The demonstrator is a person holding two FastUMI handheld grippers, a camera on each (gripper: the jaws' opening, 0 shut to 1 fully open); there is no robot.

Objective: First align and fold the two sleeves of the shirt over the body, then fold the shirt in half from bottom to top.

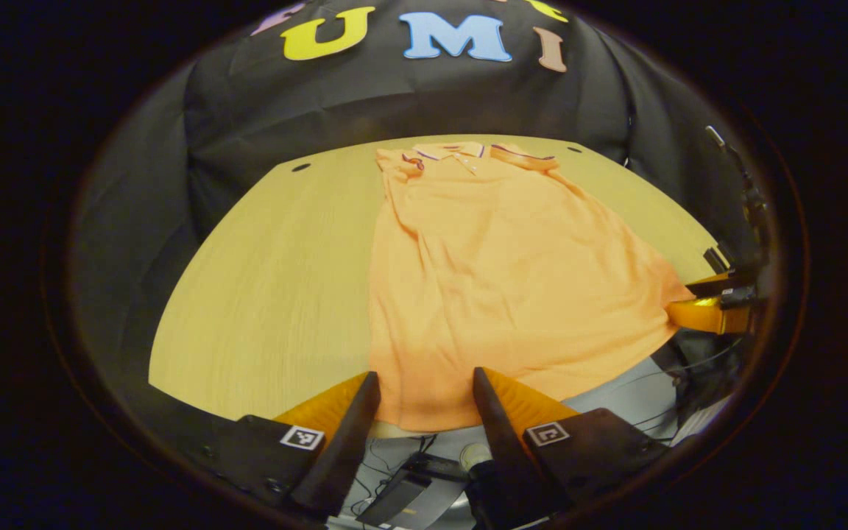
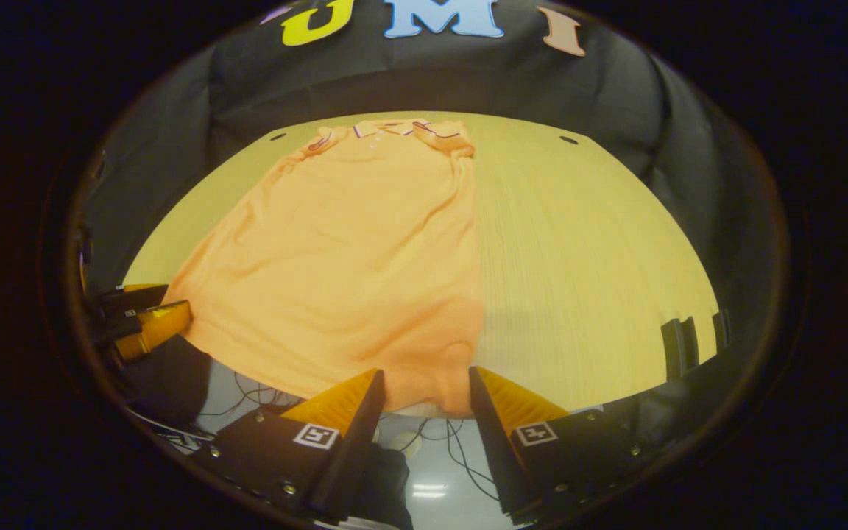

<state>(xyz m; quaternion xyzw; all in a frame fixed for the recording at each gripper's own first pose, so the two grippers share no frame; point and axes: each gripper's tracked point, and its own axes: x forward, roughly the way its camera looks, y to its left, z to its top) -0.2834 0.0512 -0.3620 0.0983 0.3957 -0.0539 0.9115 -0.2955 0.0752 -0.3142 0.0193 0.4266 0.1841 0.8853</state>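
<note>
An orange polo shirt (image 1: 497,272) lies flat on the wooden table (image 1: 277,272), collar at the far side and hem hanging a little over the near edge. Both short sleeves look folded in by the collar, showing striped cuffs (image 1: 413,160). My left gripper (image 1: 425,379) is open, its fingers either side of the hem's left corner. My right gripper (image 2: 425,374) is open too, straddling the hem's right corner of the shirt (image 2: 350,250). In the left gripper view the right gripper (image 1: 711,311) shows at the hem's far corner; in the right gripper view the left gripper (image 2: 146,324) shows likewise.
Bare tabletop (image 2: 601,258) stretches beside the shirt on both sides. Two small dark holes (image 1: 300,167) mark the table's far corners. Black clips (image 2: 680,342) sit on the table's right edge. Below the near edge lie cables and a dark device (image 1: 409,486) on the floor.
</note>
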